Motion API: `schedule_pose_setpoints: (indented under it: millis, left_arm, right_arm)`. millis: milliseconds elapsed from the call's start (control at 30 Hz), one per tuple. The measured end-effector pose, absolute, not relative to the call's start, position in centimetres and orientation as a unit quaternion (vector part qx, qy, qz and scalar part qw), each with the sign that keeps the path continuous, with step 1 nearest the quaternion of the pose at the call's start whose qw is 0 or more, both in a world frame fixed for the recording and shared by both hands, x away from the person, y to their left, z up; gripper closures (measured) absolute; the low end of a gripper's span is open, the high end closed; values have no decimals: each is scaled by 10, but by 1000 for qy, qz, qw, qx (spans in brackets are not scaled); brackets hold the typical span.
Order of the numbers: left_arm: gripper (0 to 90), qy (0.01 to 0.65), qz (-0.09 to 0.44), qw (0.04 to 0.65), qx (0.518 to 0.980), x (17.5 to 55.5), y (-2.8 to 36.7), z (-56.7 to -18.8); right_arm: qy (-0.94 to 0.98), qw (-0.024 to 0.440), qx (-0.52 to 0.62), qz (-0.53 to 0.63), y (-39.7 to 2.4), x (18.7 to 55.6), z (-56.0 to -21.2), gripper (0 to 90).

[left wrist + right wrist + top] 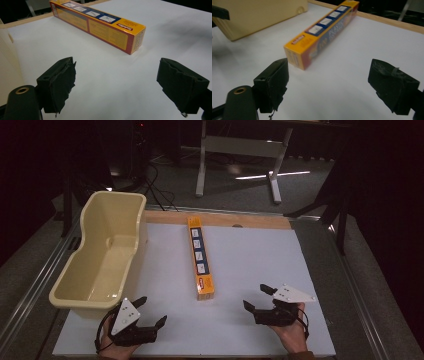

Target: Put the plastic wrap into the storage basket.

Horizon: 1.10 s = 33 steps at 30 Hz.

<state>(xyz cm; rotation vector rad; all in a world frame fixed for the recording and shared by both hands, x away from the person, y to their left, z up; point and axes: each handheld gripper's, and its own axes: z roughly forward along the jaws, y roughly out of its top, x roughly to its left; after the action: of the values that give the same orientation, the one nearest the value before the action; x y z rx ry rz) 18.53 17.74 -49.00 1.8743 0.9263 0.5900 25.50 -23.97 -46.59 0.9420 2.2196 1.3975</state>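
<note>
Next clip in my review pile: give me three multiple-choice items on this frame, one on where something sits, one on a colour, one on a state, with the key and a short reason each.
1. Where does the long box lie?
A. Inside the tub
B. On the white sheet, right of the tub
C. Between the left tool's jaws

2. What colour is the tub?
A. Cream
B. Blue
C. Black

3. How do the right tool's jaws stand?
A. Clamped on the box
B. Shut with nothing between
C. Apart with nothing between

Key:
1 B: the high view shows the box flat on the white sheet, apart from the tub at its left.
2 A: its walls and floor are pale cream.
3 C: the right gripper view shows both pads wide apart over bare sheet, the box beyond them.
</note>
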Motion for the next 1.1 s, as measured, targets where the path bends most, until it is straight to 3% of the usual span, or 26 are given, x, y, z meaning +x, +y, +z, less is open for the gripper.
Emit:
schedule_pose_setpoints:
  millis: [567, 767, 867, 1100]
  left_arm:
    - [151, 376, 239, 467, 764, 185, 177, -490]
    - [151, 374, 239, 467, 765, 185, 177, -490]
    - [152, 375, 239, 468, 764, 185, 177, -490]
    - [152, 373, 239, 467, 765, 184, 176, -489]
  right_arm:
    - [795, 173, 296, 501, -170, 299, -446, 269]
    - [799, 179, 282, 500, -150, 314, -447, 353]
    - [802, 182, 273, 500, -141, 321, -446, 423]
    - [800, 179, 263, 508, -121, 339, -449, 759]
